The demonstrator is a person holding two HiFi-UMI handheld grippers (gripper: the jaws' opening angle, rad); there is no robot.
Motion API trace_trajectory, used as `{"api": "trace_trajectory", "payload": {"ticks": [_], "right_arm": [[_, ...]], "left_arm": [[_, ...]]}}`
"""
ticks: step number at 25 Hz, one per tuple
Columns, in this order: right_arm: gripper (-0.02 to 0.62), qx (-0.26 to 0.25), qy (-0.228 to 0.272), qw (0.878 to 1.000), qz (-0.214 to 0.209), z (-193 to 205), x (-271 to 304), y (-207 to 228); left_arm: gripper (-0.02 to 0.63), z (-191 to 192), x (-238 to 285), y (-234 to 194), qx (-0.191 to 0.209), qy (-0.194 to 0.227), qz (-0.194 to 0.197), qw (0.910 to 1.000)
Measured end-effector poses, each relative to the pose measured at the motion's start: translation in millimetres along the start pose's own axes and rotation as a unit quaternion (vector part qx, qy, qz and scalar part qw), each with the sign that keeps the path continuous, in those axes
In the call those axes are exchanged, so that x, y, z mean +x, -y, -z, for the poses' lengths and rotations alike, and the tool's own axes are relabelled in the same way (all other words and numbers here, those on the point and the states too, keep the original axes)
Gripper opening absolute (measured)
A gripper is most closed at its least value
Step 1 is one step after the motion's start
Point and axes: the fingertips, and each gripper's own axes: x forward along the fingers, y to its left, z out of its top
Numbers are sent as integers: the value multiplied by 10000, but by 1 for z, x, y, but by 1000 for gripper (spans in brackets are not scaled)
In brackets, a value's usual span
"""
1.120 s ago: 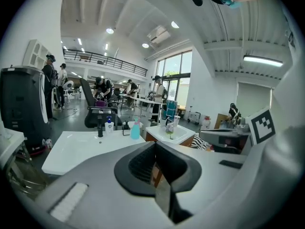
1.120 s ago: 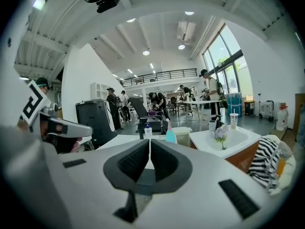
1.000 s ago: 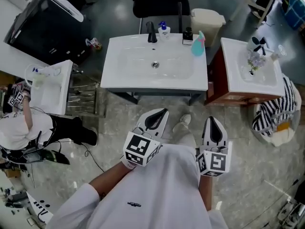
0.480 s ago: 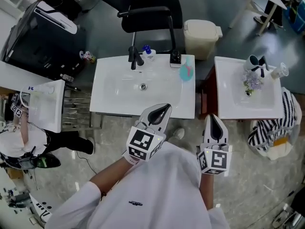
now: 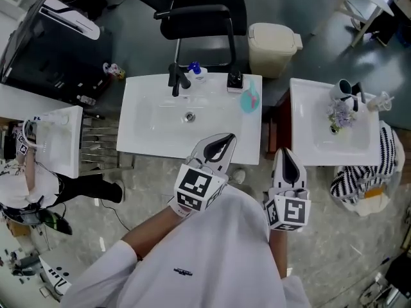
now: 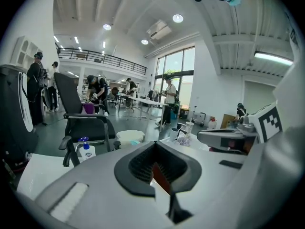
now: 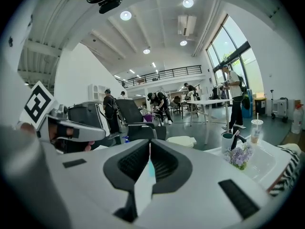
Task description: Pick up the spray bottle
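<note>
The teal spray bottle stands on the right rear part of the white sink, beside a small black bottle. My left gripper is shut and empty, its tip over the sink's front edge, well short of the bottle. My right gripper is also shut and empty, in front of the gap between the two sinks. In the right gripper view only a teal sliver of the spray bottle shows through the slit of the right gripper. The left gripper points over the sink.
A black faucet and a blue-topped soap dispenser stand at the sink's back. A second white sink on the right holds a cup and flowers. Behind are a black chair and a beige bin.
Both grippers have moved forward to the sink; the left tip now hangs over its front edge. Both stayed shut and empty.
</note>
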Motion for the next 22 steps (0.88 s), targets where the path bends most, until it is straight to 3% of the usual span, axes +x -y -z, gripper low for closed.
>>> {"api": "trace_trajectory", "payload": {"ticks": [12,22], "right_arm": [[11,-45,-8,9999,156,-12,29,-3],[14,-141,-62,9998,136,-19,60,-8]], "left_arm": [[5,-10,20,-16,-40,-57,273,9996],[5,-18,24,-39,-65,-33,264,9996]]}}
